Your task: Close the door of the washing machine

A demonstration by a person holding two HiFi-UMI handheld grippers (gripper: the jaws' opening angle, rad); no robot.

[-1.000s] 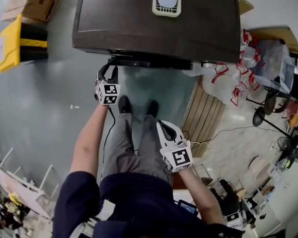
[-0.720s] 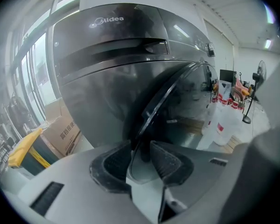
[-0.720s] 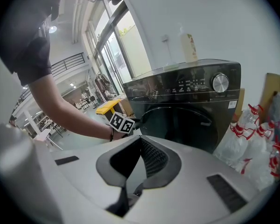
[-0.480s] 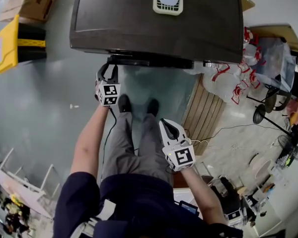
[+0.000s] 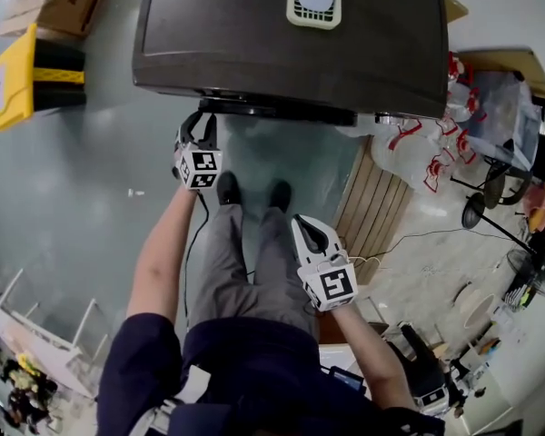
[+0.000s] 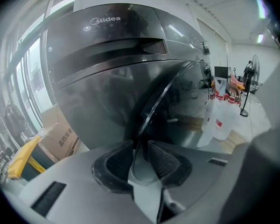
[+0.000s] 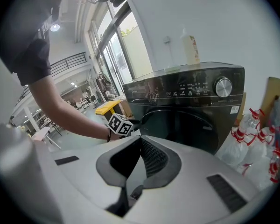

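Left gripper (image 6: 141,146): jaws just closing, pinching rim of dark round glass door (image 6: 170,90) on charcoal washing machine (image 5: 254,44).
Right gripper (image 7: 139,143): jaws together, empty.

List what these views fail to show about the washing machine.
Head view: the washing machine front, hidden beneath its own top.
Left gripper view: whatever lies inside, behind the door and dark reflections.
Right gripper view: control panel lettering, too small to read.

head view overhead; both gripper views face washer (image 6: 121,78), left seemingly nearer
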